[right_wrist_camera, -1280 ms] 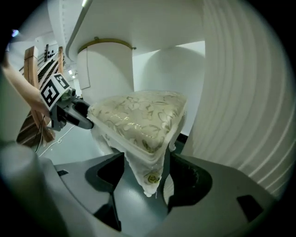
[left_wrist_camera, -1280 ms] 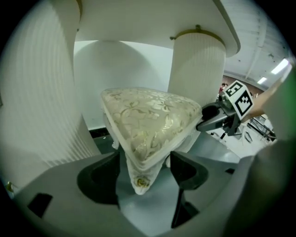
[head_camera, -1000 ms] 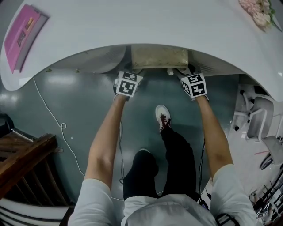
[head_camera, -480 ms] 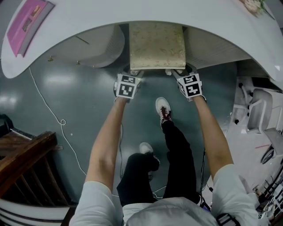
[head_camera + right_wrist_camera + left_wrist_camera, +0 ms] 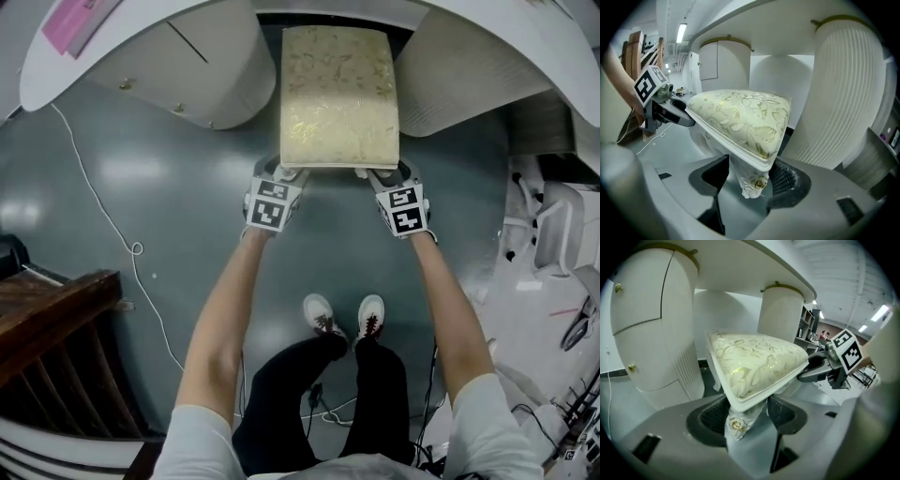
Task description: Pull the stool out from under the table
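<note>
The stool (image 5: 339,82) has a cream cushion with a gold leaf pattern and white legs. It stands on the grey floor, mostly out from under the white table (image 5: 141,17). My left gripper (image 5: 281,172) is shut on its near left leg (image 5: 737,425). My right gripper (image 5: 380,173) is shut on the near right leg (image 5: 752,183). In each gripper view the cushion corner (image 5: 754,364) (image 5: 740,117) sits just above the jaws, and the leg with its gold rosette is between them. The other gripper shows at the far corner (image 5: 820,371) (image 5: 670,115).
The table's white ribbed pedestals flank the stool, left (image 5: 197,75) and right (image 5: 459,75). A pink book (image 5: 80,19) lies on the table top. A white cable (image 5: 112,234) trails over the floor. Dark wooden furniture (image 5: 47,328) is at lower left, white chairs (image 5: 553,234) at right.
The stool has slid out from under the table toward the person, with both grippers on its near legs. The person has stepped back and the feet now stand together.
</note>
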`<state>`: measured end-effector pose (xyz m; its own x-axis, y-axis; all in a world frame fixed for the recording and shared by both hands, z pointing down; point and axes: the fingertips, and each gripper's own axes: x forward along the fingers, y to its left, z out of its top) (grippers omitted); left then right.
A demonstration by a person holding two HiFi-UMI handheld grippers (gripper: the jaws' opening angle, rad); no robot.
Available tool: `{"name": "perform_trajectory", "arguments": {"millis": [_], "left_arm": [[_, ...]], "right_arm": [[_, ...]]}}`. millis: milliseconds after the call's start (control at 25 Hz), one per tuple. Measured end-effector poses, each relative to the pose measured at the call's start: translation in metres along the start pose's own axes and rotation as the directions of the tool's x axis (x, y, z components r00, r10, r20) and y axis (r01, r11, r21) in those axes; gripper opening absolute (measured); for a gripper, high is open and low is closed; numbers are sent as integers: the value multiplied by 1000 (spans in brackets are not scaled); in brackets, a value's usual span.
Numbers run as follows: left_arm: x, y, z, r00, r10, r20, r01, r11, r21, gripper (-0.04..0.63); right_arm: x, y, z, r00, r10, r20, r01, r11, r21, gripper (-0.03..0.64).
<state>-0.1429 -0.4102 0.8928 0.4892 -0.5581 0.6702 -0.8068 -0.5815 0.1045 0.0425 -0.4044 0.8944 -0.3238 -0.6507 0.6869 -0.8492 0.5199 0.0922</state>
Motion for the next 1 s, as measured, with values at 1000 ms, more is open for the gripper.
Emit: {"name": "perform_trajectory", "arguments": {"millis": [1000], "left_arm": [[-115,-118,-128,999,50,-6,-50,998,-34,262]], "right_arm": [[-132,108,-114,997,48,-65,-48,999,-3,261]]}}
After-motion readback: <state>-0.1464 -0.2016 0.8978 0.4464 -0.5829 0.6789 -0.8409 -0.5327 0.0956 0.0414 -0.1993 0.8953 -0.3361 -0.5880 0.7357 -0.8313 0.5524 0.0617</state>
